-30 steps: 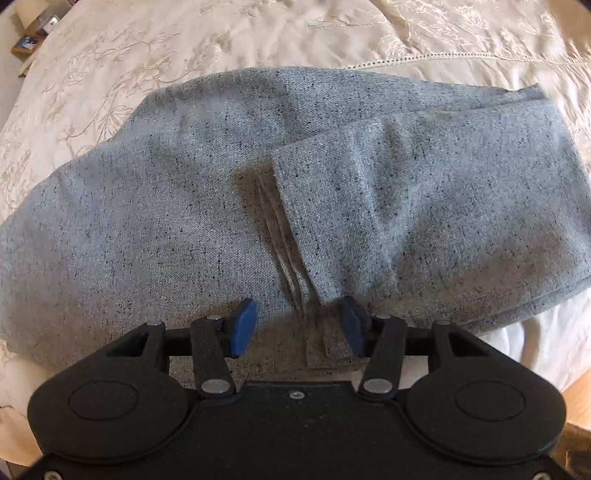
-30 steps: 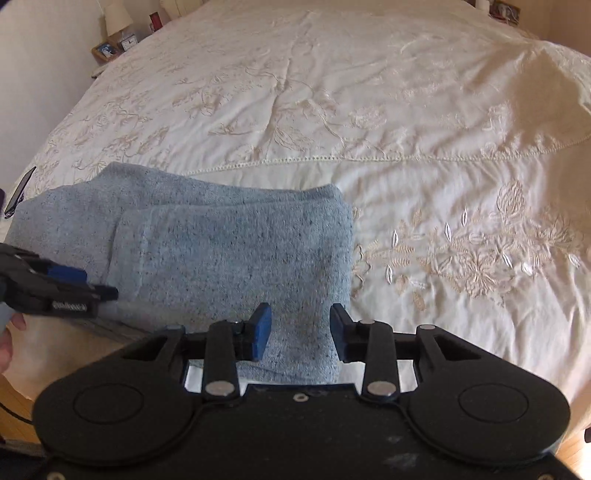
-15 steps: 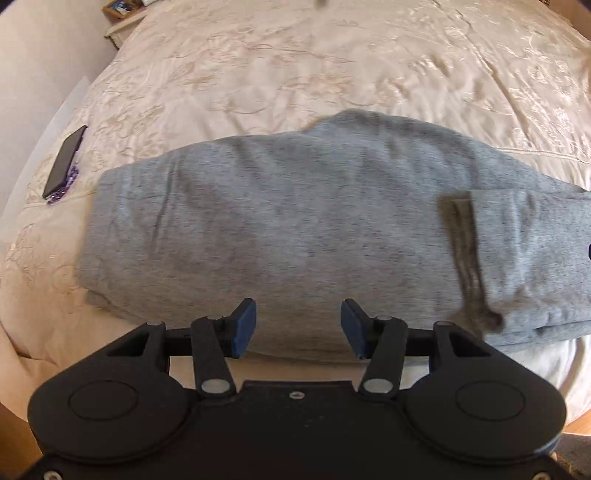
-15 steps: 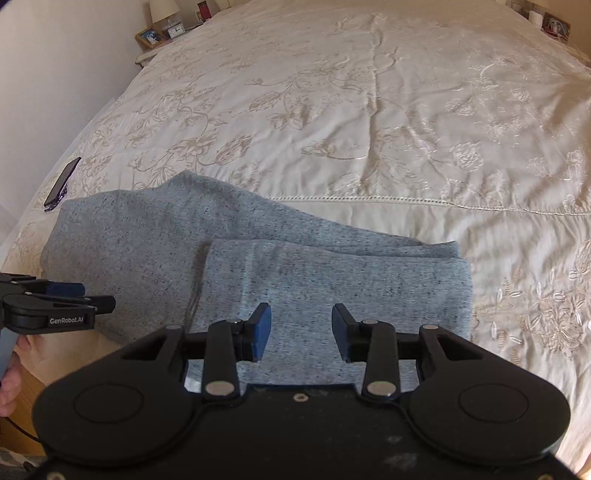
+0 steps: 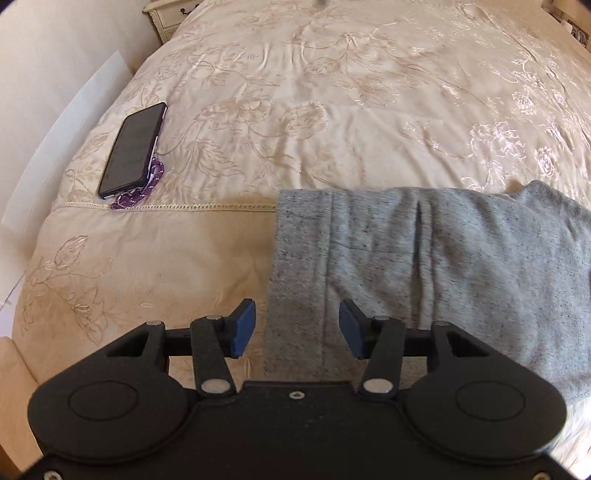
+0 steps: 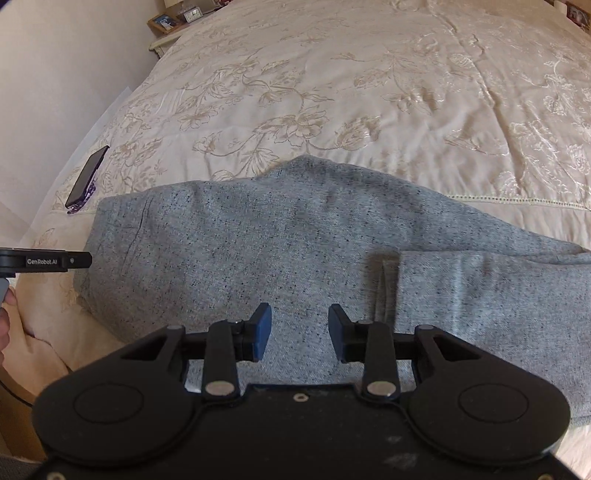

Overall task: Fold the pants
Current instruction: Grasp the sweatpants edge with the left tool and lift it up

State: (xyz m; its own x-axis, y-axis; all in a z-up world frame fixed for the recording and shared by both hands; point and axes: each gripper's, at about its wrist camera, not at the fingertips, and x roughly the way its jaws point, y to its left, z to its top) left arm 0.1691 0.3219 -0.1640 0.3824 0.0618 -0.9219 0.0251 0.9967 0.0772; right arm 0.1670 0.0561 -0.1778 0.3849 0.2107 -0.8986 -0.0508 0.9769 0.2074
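Left wrist view: looks down on the waistband end of the grey pants (image 5: 424,266), lying on the near part of a cream embroidered bedspread (image 5: 332,110), close to its front edge. Left gripper (image 5: 297,328) hangs over that end with jaws spread wide, blue pads (image 5: 243,325) clear of the cloth; the left edge of the pants runs between them below, nothing pinched. Shows a vertical seam and a fold ridge in the fabric. Left of the pants, well apart, a dark phone (image 5: 133,149) lies face up with a purple beaded strap (image 5: 142,186) at its near end, just beyond a line of openwork stitching. Far top left, the corner of a pale bedside cabinet (image 5: 166,11). No writing legible here.

Right wrist view: takes in far more of the pants (image 6: 277,251), stretched sideways across the bed, with the leg ends folded back over the right part, their hem edge showing as a stepped line. Right gripper (image 6: 300,334) poised above the middle of the garment, jaws closing, pads (image 6: 263,332) not pressing on cloth, nothing gripped. At the left border, the side of the left gripper (image 6: 55,261) pokes in, printed "GenRobot.AI" in white, with fingertips of a hand (image 6: 5,314) below it. Phone (image 6: 86,177) seen small and edge-on at far left. Top left, a nightstand (image 6: 166,22) with a small clock and framed picture, too small to read.
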